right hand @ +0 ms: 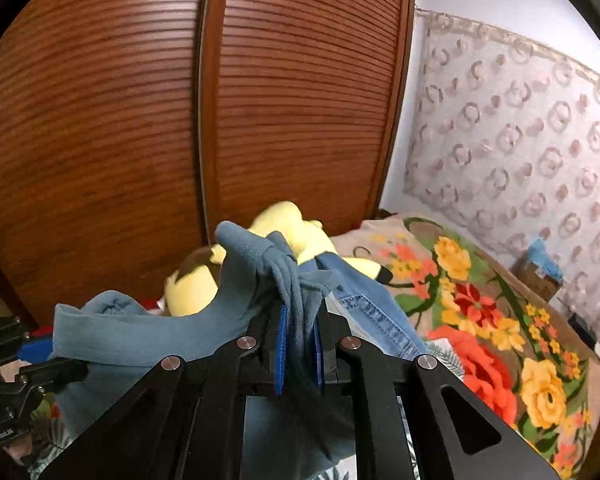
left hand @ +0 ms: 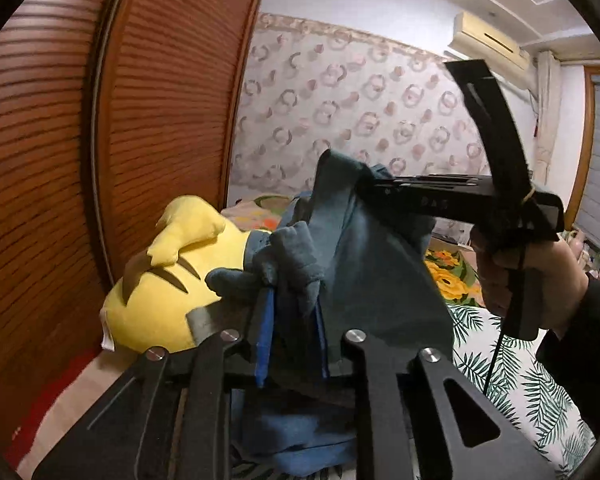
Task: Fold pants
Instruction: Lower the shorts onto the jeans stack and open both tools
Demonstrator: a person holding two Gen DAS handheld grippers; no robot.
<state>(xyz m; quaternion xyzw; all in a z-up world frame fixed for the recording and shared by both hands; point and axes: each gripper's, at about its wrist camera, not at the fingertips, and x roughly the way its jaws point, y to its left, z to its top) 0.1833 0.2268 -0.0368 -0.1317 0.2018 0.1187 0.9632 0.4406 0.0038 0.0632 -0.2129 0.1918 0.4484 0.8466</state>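
The blue-grey pants [left hand: 364, 264] hang lifted in the air between both grippers. My left gripper [left hand: 290, 300] is shut on a bunched edge of the pants, blue pads on either side of the cloth. My right gripper [right hand: 300, 320] is shut on another bunched edge of the pants [right hand: 256, 264]. The right gripper also shows in the left wrist view [left hand: 374, 184], pinching the cloth's upper corner. The left gripper shows at the left edge of the right wrist view [right hand: 76, 366], gripping the cloth. The lower part of the pants is hidden behind the gripper frames.
A yellow plush toy [left hand: 168, 280] lies on the bed against brown louvred wardrobe doors [left hand: 80, 160]. A floral blanket [right hand: 480, 320] and a palm-leaf sheet [left hand: 520, 372] cover the bed. A denim garment [right hand: 364, 304] lies near the plush. A patterned wall hanging [left hand: 360, 112] is behind.
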